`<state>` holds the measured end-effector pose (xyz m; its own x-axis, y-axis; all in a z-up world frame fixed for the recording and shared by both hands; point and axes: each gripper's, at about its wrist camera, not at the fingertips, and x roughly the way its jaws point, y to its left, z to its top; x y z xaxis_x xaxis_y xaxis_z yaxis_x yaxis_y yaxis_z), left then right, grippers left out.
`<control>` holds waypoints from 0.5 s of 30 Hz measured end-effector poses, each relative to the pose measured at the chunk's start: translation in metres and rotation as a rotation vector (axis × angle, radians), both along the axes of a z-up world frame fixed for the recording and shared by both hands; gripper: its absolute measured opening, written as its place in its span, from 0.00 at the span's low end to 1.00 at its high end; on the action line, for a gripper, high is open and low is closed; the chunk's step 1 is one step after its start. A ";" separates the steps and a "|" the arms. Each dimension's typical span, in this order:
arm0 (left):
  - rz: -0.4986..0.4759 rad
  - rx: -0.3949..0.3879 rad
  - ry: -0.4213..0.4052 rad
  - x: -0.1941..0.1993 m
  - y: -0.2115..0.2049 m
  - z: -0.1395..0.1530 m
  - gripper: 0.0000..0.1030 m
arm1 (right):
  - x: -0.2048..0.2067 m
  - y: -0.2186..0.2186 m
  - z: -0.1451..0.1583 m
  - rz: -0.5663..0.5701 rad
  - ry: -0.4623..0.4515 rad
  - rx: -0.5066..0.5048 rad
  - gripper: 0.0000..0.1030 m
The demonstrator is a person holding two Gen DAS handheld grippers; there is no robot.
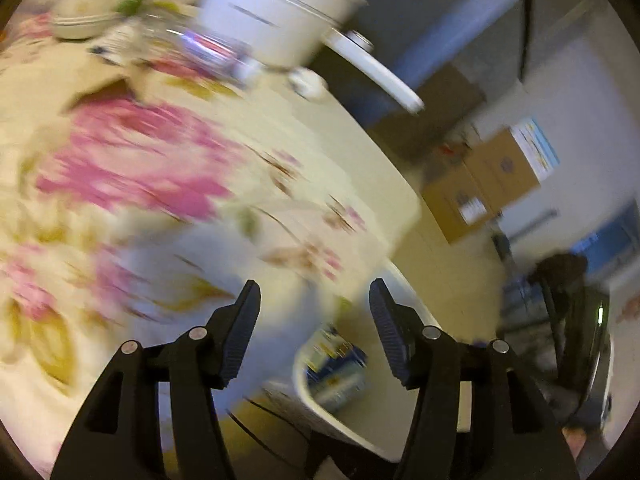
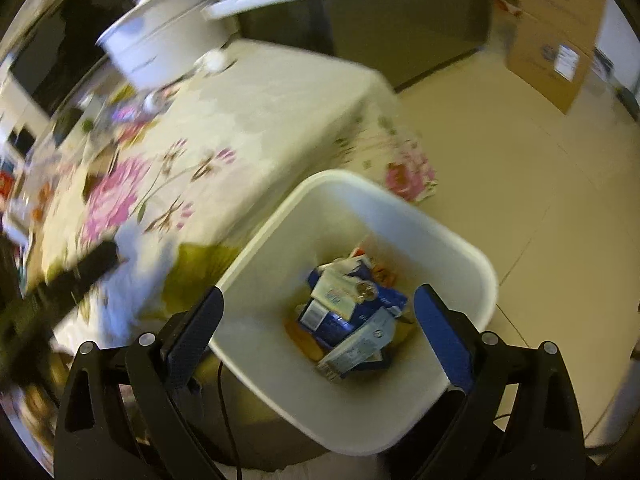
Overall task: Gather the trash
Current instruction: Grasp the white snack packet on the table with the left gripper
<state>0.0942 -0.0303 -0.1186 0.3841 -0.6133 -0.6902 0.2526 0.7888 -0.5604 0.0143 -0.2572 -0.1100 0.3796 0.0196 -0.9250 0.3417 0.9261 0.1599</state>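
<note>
Right gripper (image 2: 316,312) fingers apart, empty over bin (image 2: 460,240); left gripper (image 1: 314,308) apart over worktop (image 1: 360,152); drop looks done, next grab remaining litter (image 1: 208,48).

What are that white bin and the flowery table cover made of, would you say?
The white bin looks like smooth moulded plastic: thin rounded rim, even matte walls. The table cover seems a thin printed cloth or vinyl sheet, since it drapes and folds over the table corner; blur leaves which one open.
</note>
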 end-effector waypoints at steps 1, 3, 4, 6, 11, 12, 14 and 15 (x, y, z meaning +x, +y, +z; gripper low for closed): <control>0.045 0.004 0.006 0.008 0.014 0.001 0.55 | 0.003 0.008 -0.001 0.026 0.004 -0.005 0.89; 0.116 0.011 0.021 0.021 0.036 0.001 0.55 | 0.009 0.022 -0.004 0.069 0.012 -0.015 0.89; 0.154 0.014 0.032 0.031 0.048 0.001 0.55 | 0.011 0.027 -0.005 0.086 0.016 -0.015 0.89; 0.221 0.021 0.043 0.046 0.069 0.000 0.55 | 0.016 0.038 -0.007 0.118 0.020 -0.007 0.89; 0.373 -0.030 0.107 0.092 0.113 -0.011 0.55 | 0.024 0.062 -0.014 0.195 0.042 0.006 0.89; 0.394 -0.052 0.122 0.101 0.118 -0.014 0.55 | 0.026 0.066 -0.015 0.207 0.046 0.008 0.89; 0.459 -0.091 0.143 0.118 0.127 -0.018 0.55 | 0.029 0.072 -0.018 0.225 0.056 0.010 0.89; 0.486 -0.096 0.144 0.123 0.128 -0.018 0.56 | 0.031 0.073 -0.019 0.229 0.061 0.015 0.89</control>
